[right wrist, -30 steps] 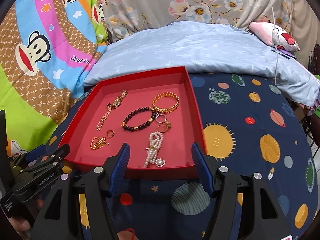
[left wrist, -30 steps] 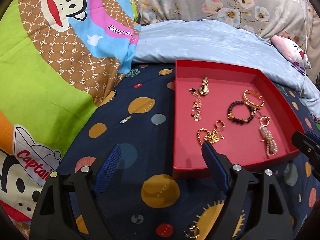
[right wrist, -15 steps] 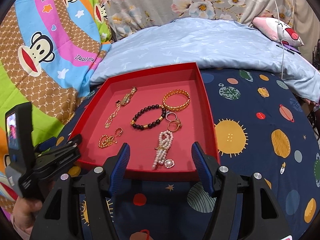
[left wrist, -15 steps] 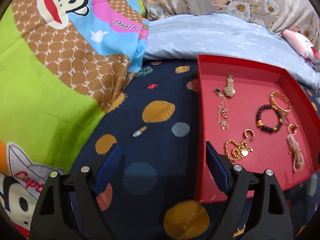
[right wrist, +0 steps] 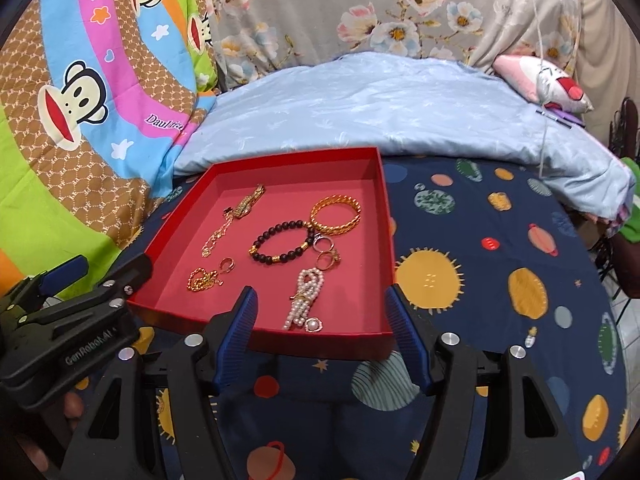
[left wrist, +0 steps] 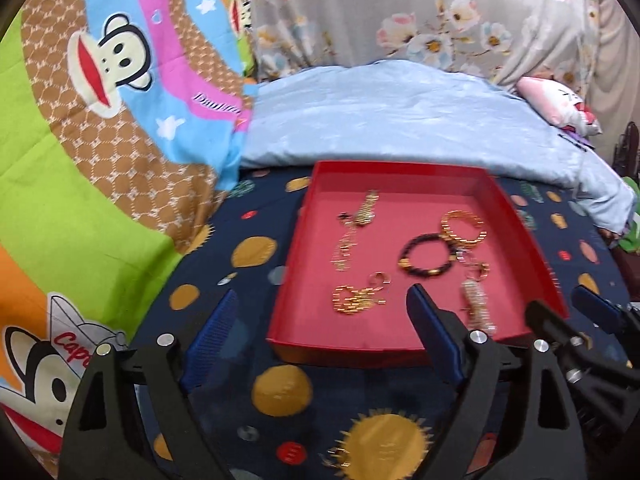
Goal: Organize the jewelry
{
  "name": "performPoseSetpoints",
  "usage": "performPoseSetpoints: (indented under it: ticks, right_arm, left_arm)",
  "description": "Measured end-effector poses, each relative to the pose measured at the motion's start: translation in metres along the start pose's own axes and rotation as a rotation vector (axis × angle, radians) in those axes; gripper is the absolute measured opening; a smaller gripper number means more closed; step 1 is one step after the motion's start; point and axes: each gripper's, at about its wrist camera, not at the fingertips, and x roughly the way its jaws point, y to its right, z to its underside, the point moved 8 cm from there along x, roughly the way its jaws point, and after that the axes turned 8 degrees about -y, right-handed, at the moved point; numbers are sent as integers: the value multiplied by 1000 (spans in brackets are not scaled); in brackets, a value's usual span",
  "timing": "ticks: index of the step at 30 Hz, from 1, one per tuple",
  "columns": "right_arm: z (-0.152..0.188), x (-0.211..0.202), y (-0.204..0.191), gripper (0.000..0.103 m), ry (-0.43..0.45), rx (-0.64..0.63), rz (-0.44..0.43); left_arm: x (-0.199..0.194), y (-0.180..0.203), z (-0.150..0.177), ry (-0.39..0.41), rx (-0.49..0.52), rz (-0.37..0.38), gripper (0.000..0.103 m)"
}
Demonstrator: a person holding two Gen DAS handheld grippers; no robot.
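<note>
Tray: shallow red cardboard tray [right wrist: 384,216], jewelry inside.
Left gripper [left wrist: 320,336]: risen, recentred on tray; opening, empty.
Right gripper [right wrist: 320,332]: opening, empty.
Meaning: no piece grasped yet.

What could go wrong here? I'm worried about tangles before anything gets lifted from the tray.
The pearl strand touches the rings beside the black bead bracelet; lifting one may drag the others. The thin gold chain looks too fine for the right gripper, whose jaws are opening with nothing between them. Both grippers crowd the red tray; they might bump it.
</note>
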Motion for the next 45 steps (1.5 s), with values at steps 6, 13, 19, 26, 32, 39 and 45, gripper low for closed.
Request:
performPoseSetpoints:
  ticks: [6, 13, 19, 26, 32, 39, 45]
  right_arm:
    - [3, -7, 4, 69, 13, -5, 21]
    - [7, -13, 9, 73, 18, 1, 46]
    - [11, -20, 11, 75, 18, 10, 55]
    - [17, -26, 11, 77, 14, 13, 62]
    - [20, -29, 11, 78, 16, 13, 65]
    - [24, -36, 9, 78, 20, 8, 71]
    - [26, -38, 8, 78, 22, 8, 70]
  left_arm:
    - [-2, 10, 3, -7, 1, 3, 86]
    - [-5, 11, 6, -5, 1, -10, 91]
    - [-9, 11, 12, -14, 6, -23, 93]
    - [-16, 7, 20, -15, 3, -48, 97]
    - [-21, 4, 26, -13, -11, -58, 98]
    - [-27, 1, 31, -6, -18, -59, 98]
    - [-31, 1, 32, -3, -13, -62, 98]
